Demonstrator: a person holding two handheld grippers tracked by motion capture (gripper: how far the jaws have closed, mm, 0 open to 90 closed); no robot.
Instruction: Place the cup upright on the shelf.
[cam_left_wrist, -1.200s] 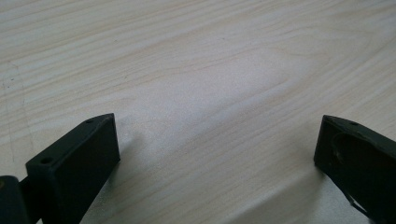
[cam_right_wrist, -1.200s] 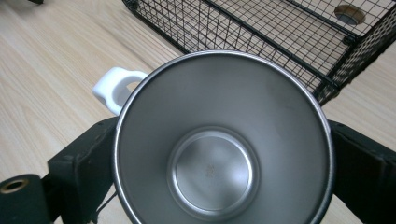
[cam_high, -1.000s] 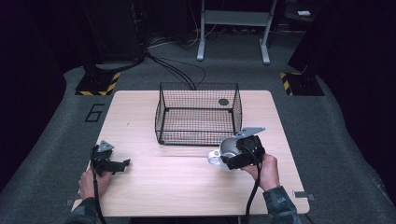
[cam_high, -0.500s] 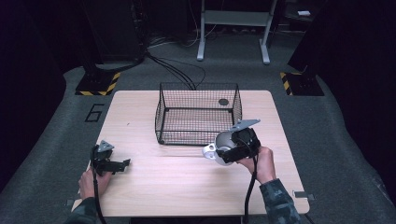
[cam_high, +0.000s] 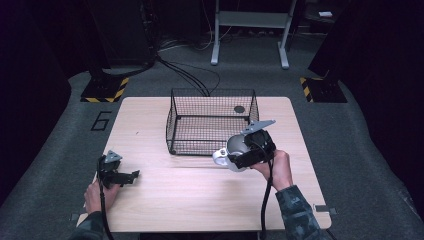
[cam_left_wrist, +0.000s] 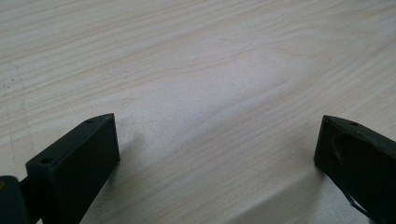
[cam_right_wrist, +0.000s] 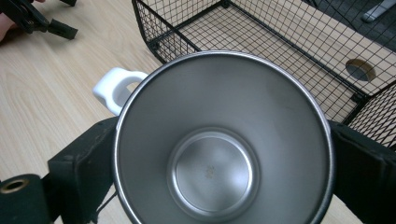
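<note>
At the lower left of the high view my left gripper (cam_high: 131, 176) lay low on the table (cam_high: 200, 200) with its jaws spread wide and nothing between them; its own view showed bare pale wood under them. I left it there, out of the way.

Toward the middle right of that view my right gripper (cam_high: 239, 156) pinched the steel cup (cam_high: 236, 146) by its sides, just in front of the black wire basket (cam_high: 210, 122). To do this step well, I judged, I had to lift the cup clear above the basket's near rim before carrying it forward, keep the squeeze even so the smooth round wall would not slip, and keep the handle off the wires.

In the right gripper view the cup (cam_right_wrist: 219, 140) was empty, brushed metal inside with a thin bright rim and a white handle (cam_right_wrist: 116, 88) jutting to the upper left.
</note>
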